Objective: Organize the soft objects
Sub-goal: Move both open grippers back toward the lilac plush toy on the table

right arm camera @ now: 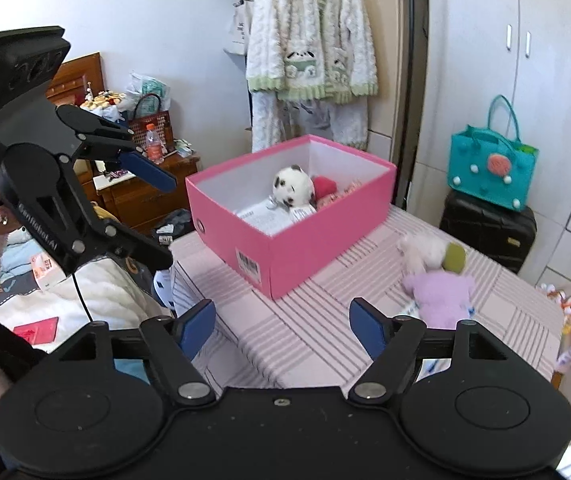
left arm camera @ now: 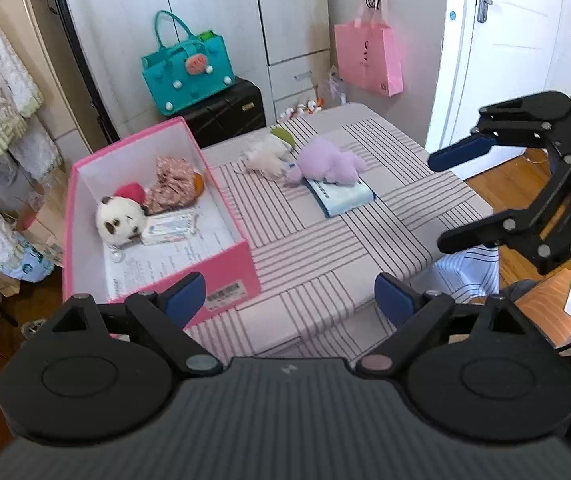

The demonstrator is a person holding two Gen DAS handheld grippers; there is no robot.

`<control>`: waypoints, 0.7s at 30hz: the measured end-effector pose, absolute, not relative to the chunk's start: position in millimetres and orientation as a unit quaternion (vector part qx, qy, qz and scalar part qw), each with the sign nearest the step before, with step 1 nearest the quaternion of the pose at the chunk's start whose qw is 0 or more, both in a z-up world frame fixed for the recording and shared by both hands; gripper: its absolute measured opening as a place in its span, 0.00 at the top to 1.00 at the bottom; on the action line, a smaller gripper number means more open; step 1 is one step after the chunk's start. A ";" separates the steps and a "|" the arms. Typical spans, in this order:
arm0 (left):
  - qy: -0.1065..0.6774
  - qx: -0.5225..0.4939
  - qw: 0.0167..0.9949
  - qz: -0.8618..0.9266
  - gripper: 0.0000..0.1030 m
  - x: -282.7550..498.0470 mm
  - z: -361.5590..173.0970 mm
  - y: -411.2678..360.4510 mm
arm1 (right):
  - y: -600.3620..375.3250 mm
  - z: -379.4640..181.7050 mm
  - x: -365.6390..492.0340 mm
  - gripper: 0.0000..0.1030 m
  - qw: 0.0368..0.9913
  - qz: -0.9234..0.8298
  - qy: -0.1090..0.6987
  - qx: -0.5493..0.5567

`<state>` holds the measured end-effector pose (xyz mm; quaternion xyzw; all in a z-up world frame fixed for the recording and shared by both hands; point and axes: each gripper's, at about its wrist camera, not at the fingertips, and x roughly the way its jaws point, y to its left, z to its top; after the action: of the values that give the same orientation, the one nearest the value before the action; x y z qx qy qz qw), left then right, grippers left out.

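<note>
A pink box [left arm camera: 225, 272] [right arm camera: 317, 248] stands on the striped tabletop [left arm camera: 325, 264]. It holds a panda plush [left arm camera: 119, 222] [right arm camera: 291, 188], a red plush [left arm camera: 129, 192], a floral fabric piece [left arm camera: 171, 180] and some papers. Beside the box, a white plush [left arm camera: 265, 156] [right arm camera: 421, 252] and a purple plush [left arm camera: 329, 162] [right arm camera: 441, 292] lie on the cloth. The purple one rests on a blue-white packet [left arm camera: 341, 198]. My left gripper [left arm camera: 291, 296] [right arm camera: 161, 220] is open and empty near the box's front corner. My right gripper [right arm camera: 283, 316] [left arm camera: 445, 200] is open and empty over the table edge.
A teal bag [left arm camera: 189, 76] sits on a black suitcase [left arm camera: 229, 112] behind the table. A pink paper bag [left arm camera: 367, 58] hangs on the wall beside a white door [left arm camera: 505, 40]. Robes [right arm camera: 309, 52] hang behind the box. A cluttered wooden cabinet [right arm camera: 141, 192] stands left.
</note>
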<state>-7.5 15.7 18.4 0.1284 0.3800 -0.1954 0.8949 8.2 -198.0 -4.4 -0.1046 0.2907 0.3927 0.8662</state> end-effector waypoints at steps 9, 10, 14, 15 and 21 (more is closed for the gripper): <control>0.386 0.092 0.892 -0.217 0.09 11.2 -13.9 -2.6 | -225.5 -42.9 12.4 0.22 0.874 0.370 0.305 -0.081; 0.386 0.090 0.891 -0.220 0.09 13.9 -17.3 -5.3 | -228.1 -47.8 13.8 0.22 0.876 0.365 0.303 -0.082; 0.372 0.094 0.894 -0.233 0.09 25.9 -27.0 -19.8 | -235.7 -65.2 21.6 0.22 0.888 0.345 0.290 -0.091; 0.367 0.095 0.894 -0.238 0.09 29.6 -28.2 -24.0 | -237.4 -69.4 24.5 0.22 0.892 0.340 0.285 -0.092; 0.346 0.079 0.898 -0.261 0.09 62.7 -34.1 -47.8 | -245.5 -89.7 50.7 0.22 0.908 0.318 0.254 -0.098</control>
<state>62.7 -47.8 -34.1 0.0791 0.3456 -0.2614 0.8977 50.7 -245.5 -89.7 -0.0982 0.2542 0.3177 0.9082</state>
